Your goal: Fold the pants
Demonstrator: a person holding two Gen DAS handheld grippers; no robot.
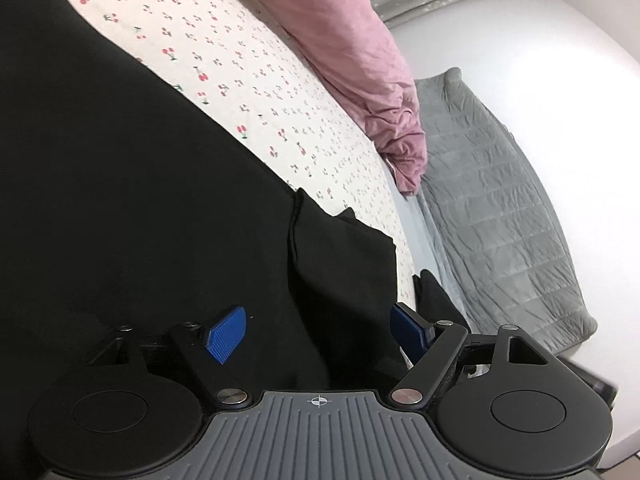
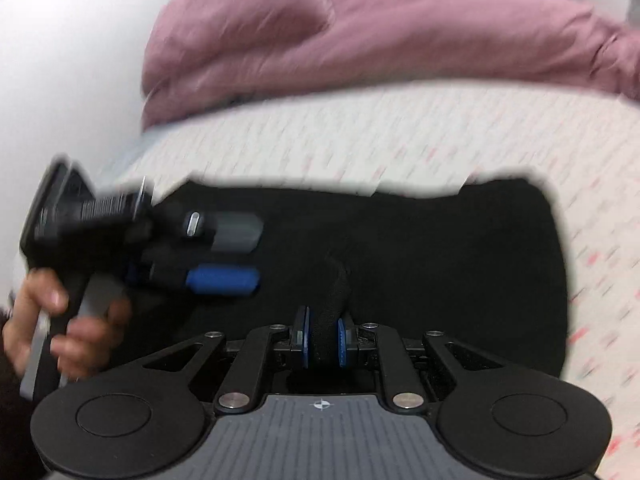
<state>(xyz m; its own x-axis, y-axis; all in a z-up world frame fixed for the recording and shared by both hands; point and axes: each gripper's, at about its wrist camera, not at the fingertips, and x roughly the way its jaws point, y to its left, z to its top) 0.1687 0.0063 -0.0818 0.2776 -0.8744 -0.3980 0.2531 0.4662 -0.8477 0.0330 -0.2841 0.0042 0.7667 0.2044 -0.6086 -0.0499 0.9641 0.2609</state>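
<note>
Two grippers work over black pants [image 1: 140,200] spread on a bed sheet [image 1: 248,80] printed with small red cherries. From the left wrist view, the left gripper [image 1: 320,332] has its jaws standing wide, and its blue pads [image 1: 228,334] hover over the dark cloth with nothing pinched between them; a folded edge of the pants lies just ahead of the gap. From the right wrist view, the right gripper [image 2: 323,342] has its jaws drawn narrow, clamped on a thick rolled band of the black fabric that rises up between the two blue pads. That view is blurred, yet the pants [image 2: 440,260] clearly lie flat across the sheet [image 2: 360,136] in front. To the left there, a hand [image 2: 60,320] grips the handle of the left gripper [image 2: 236,252], whose fingers reach over the pants. Behind, a pink duvet [image 2: 360,32] is bunched along the far side of the bed, and a grey quilted blanket [image 1: 500,208] lies beside the bed.
</note>
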